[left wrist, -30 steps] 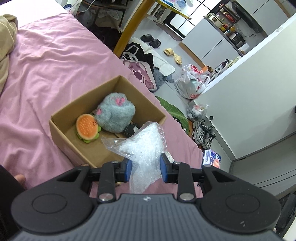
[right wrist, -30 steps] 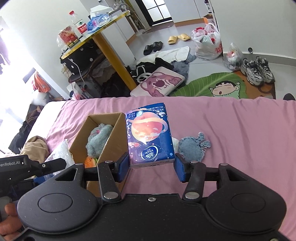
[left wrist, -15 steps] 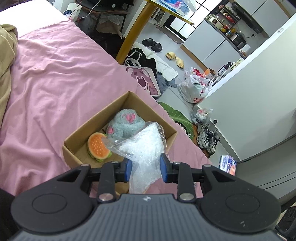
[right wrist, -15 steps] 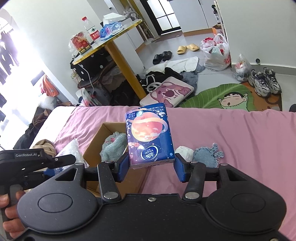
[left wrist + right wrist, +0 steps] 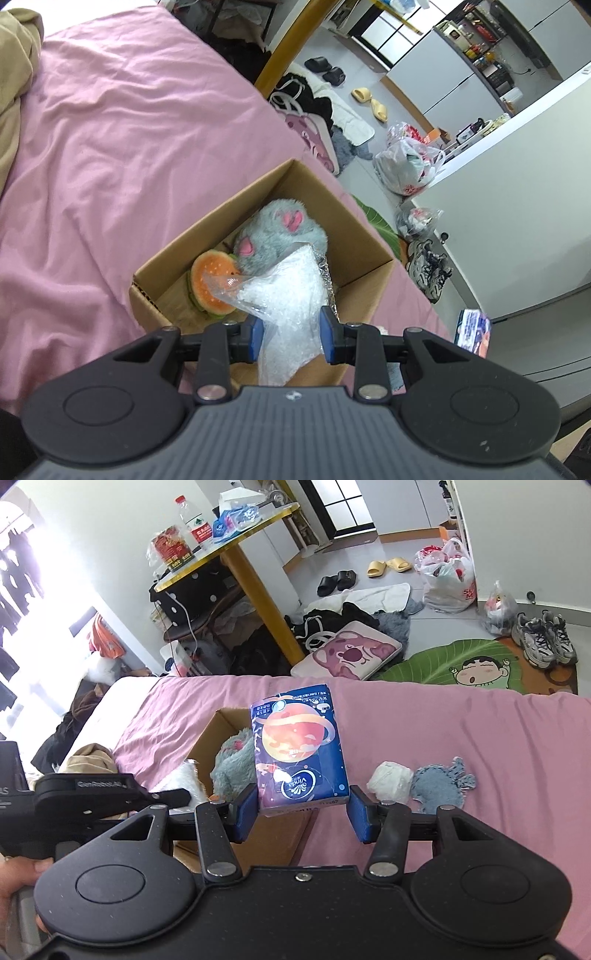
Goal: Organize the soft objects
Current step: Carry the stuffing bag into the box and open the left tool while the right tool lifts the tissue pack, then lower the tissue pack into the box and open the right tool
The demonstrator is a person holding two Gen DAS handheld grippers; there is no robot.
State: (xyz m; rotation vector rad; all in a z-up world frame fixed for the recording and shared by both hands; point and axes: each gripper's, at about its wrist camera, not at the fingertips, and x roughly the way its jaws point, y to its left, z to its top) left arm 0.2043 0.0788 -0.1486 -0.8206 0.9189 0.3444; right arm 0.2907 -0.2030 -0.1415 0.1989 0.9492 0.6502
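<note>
We take the cardboard box (image 5: 354, 236) as our reference; it sits open-topped on the pink bedspread (image 5: 110, 155).

Left gripper (image 5: 291, 334): we find its blue pads closed on a clear bubble-wrap bag (image 5: 284, 295), which it holds above the near end of the box, the bag's upper part reaching over the box interior. In the right wrist view the same gripper (image 5: 173, 797) appears at the left of the box, with a hand (image 5: 22, 882) on its handle at the frame edge.

Inside the box we note a grey plush toy (image 5: 280, 232) with pink patches at the far end and a burger plush (image 5: 210, 284) next to it on the near left side, touching it. The bag partly covers both from this angle.

Right gripper (image 5: 303, 814): its pads clamp the lower edge of a blue tissue pack (image 5: 297, 746) printed with an orange planet. The pack stands upright in the grip, in front of the right wall of the box (image 5: 221, 723); we cannot tell whether it is over the box or just beside it.

To the right of the box, on the bedspread (image 5: 461, 738), lie a small white bundle (image 5: 391, 781) and a grey-blue cloth piece (image 5: 441, 784), touching one another, well apart from the box
</note>
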